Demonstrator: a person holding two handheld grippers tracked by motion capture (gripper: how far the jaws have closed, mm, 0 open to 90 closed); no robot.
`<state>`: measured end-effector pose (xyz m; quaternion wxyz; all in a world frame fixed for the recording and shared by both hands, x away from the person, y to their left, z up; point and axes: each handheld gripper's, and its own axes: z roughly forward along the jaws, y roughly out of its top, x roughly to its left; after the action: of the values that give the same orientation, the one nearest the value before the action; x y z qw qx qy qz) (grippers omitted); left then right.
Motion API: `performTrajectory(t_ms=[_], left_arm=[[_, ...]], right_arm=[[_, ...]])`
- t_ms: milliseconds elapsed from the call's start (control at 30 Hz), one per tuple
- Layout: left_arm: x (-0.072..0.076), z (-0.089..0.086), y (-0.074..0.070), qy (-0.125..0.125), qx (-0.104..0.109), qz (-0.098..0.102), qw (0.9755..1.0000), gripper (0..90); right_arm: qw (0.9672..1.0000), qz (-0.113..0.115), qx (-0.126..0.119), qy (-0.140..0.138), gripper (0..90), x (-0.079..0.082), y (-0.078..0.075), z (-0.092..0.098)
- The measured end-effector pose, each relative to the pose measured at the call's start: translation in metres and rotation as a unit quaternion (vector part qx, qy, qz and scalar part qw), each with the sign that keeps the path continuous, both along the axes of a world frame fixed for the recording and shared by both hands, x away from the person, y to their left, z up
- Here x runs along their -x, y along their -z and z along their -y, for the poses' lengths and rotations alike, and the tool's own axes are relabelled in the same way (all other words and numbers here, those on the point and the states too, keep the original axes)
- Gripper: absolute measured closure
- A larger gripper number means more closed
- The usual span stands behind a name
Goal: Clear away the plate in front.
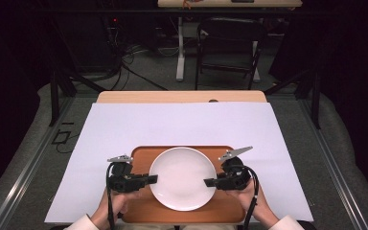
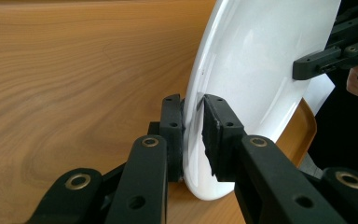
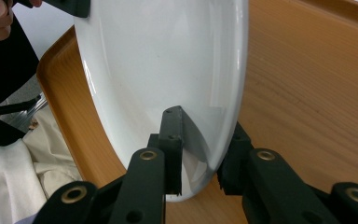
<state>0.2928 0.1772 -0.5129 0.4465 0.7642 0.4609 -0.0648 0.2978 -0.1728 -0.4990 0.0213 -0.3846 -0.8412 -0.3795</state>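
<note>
I find the white plate (image 1: 182,178) on the wooden tray (image 1: 227,213), which sits on white paper (image 1: 124,129) at the near edge of the table (image 1: 182,97). My left gripper (image 1: 152,179) is clamped on the plate's left rim, one jaw above and one beneath. My right gripper (image 1: 209,182) is clamped on the opposite rim likewise. Whether the plate rests on the tray or is lifted slightly clear, I cannot tell from these views.

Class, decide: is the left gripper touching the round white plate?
Touching. In the left gripper view, the left gripper has both black pads pressed on the rim of the round white plate.
</note>
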Motion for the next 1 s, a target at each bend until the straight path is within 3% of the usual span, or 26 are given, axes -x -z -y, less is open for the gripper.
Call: performTrajectory(t_ms=[167, 300, 400, 1000], left_arm=[[-0.001, 0.001, 0.002, -0.004, -0.008, 0.002, 1.0, 78.8], [-0.002, 0.002, 0.003, -0.004, -0.028, 0.009, 0.9996, 78.0], [-0.003, 0.003, 0.004, -0.011, -0.026, 0.004, 0.9996, 77.8], [-0.017, 0.013, 0.019, -0.02, -0.059, -0.003, 0.998, 70.1]], right_arm=[[1.0, -0.004, 0.004, 0.001, 72.9, -0.003, 0.003, -0.001], [0.9999, -0.002, 0.014, -0.002, 70.2, -0.005, 0.005, -0.005], [0.9998, 0.001, 0.018, -0.003, 68.9, -0.006, 0.006, -0.006], [0.9983, -0.004, 0.058, 0.005, 57.7, -0.019, 0.018, -0.012]])
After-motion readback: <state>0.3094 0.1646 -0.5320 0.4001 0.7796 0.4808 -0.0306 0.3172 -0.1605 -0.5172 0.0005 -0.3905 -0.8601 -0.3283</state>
